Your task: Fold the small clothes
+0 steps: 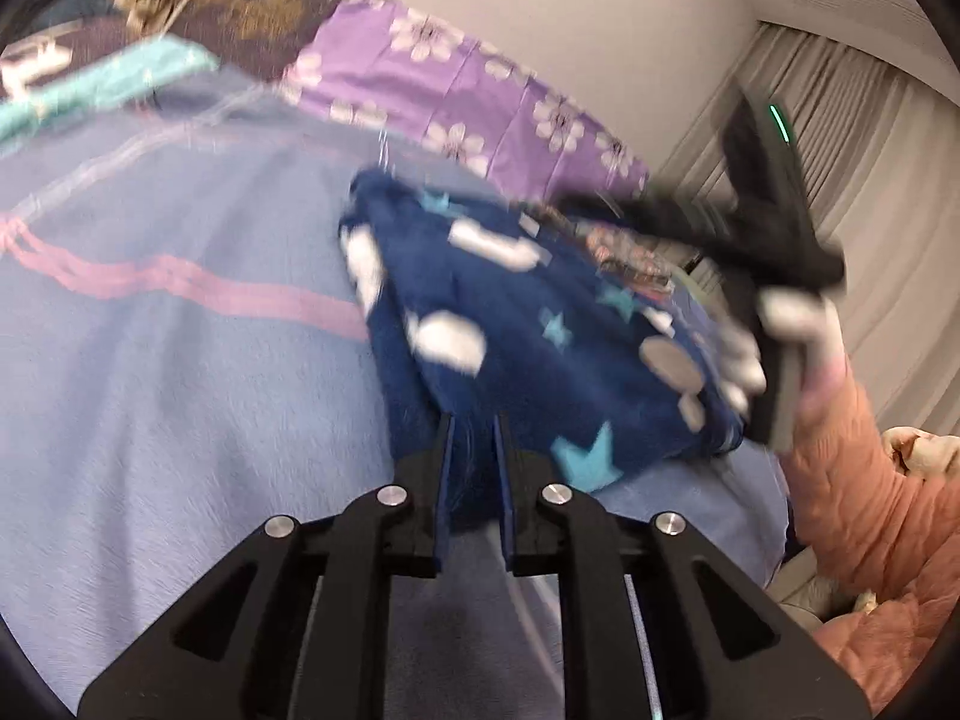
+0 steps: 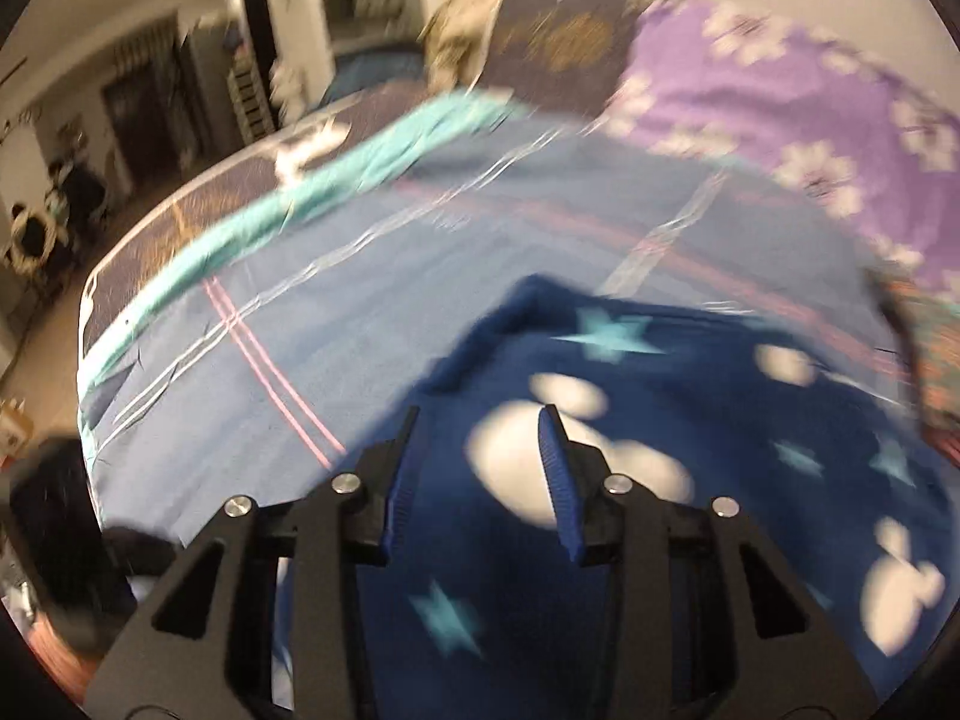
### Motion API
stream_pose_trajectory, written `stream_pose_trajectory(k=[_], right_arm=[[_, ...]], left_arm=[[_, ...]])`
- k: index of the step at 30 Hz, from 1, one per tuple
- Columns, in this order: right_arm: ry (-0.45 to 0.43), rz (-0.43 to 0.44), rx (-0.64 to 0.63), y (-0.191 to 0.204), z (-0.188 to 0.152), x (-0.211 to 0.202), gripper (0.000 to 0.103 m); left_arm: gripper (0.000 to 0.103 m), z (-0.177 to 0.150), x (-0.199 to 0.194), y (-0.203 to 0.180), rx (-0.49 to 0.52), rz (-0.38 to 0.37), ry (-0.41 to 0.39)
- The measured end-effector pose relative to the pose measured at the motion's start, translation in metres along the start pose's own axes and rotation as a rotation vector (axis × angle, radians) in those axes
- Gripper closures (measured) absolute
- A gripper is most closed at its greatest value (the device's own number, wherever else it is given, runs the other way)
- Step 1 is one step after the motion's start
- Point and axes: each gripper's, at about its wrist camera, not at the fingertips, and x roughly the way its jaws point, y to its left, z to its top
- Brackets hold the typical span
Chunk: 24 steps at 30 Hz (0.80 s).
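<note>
A dark blue star-printed fleece garment (image 1: 516, 336) is laid on the blue striped bedsheet (image 1: 180, 372), its long axis running from the left gripper (image 1: 474, 426) away toward the purple flowered bedding (image 1: 480, 96). The left gripper is angled downward, its fingers clamped on the garment's near edge. The right gripper (image 2: 480, 420), held by a hand (image 1: 804, 330) in an orange quilted sleeve (image 1: 870, 480), is tilted over the garment with fingers apart; curtains (image 1: 870, 228) are noted behind.
</note>
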Motion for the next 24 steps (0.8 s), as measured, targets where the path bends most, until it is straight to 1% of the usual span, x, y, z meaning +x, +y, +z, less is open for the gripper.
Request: stream_pose_trajectory(k=[2,3,5,6,7,8,9,10,11,12,13,16,18,19,20,21,22,23,24], right_arm=[[-0.021,-0.089,0.095,-0.035,-0.033,-0.041,0.064],[-0.026,-0.114,0.138,-0.048,-0.046,-0.054,0.064],[-0.031,-0.164,0.248,-0.081,-0.087,-0.086,0.064],[-0.019,-0.198,0.290,-0.094,-0.108,-0.095,0.063],[-0.004,-0.222,0.317,-0.105,-0.121,-0.098,0.062],[0.032,-0.273,0.358,-0.120,-0.142,-0.098,0.062],[0.066,-0.318,0.393,-0.132,-0.157,-0.094,0.061],[0.067,-0.297,0.456,-0.148,-0.179,-0.093,0.062],[0.000,-0.214,0.505,-0.158,-0.193,-0.097,0.062],[-0.020,-0.196,0.510,-0.159,-0.196,-0.097,0.063],[-0.018,-0.204,0.484,-0.156,-0.196,-0.099,0.063],[0.010,-0.261,0.369,-0.142,-0.189,-0.098,0.063],[0.001,-0.236,0.395,-0.144,-0.186,-0.107,0.063],[-0.038,-0.203,0.419,-0.148,-0.182,-0.116,0.063],[-0.081,-0.190,0.420,-0.150,-0.178,-0.124,0.063],[-0.113,-0.197,0.407,-0.152,-0.175,-0.131,0.063],[-0.127,-0.220,0.386,-0.153,-0.171,-0.133,0.063],[-0.113,-0.239,0.385,-0.157,-0.170,-0.130,0.062],[-0.064,-0.248,0.414,-0.167,-0.174,-0.118,0.062]], left_arm=[[0.090,0.015,-0.009,-0.014,0.035,-0.031,-0.040],[0.090,0.020,-0.008,-0.021,0.055,-0.040,-0.049],[0.089,0.030,0.002,-0.035,0.095,-0.044,-0.046],[0.082,0.032,0.010,-0.038,0.098,-0.039,-0.032],[0.069,0.033,0.023,-0.038,0.091,-0.025,-0.008],[0.065,0.031,0.043,-0.036,0.078,0.008,0.039],[0.064,0.027,0.059,-0.033,0.074,0.050,0.081],[0.065,0.020,0.074,-0.031,0.078,0.092,0.117],[0.065,0.013,0.081,-0.031,0.094,0.104,0.114],[0.065,0.008,0.081,-0.037,0.138,0.127,0.086],[0.065,0.008,0.080,-0.041,0.156,0.146,0.086],[0.065,0.009,0.077,-0.044,0.168,0.180,0.096],[0.065,0.013,0.073,-0.049,0.158,0.200,0.090],[0.065,0.015,0.071,-0.053,0.153,0.202,0.083],[0.065,0.020,0.067,-0.058,0.152,0.189,0.070],[0.065,0.022,0.064,-0.061,0.159,0.176,0.062],[0.064,0.025,0.064,-0.066,0.170,0.168,0.055],[0.064,0.028,0.066,-0.070,0.185,0.171,0.052],[0.063,0.029,0.073,-0.074,0.201,0.194,0.066]])
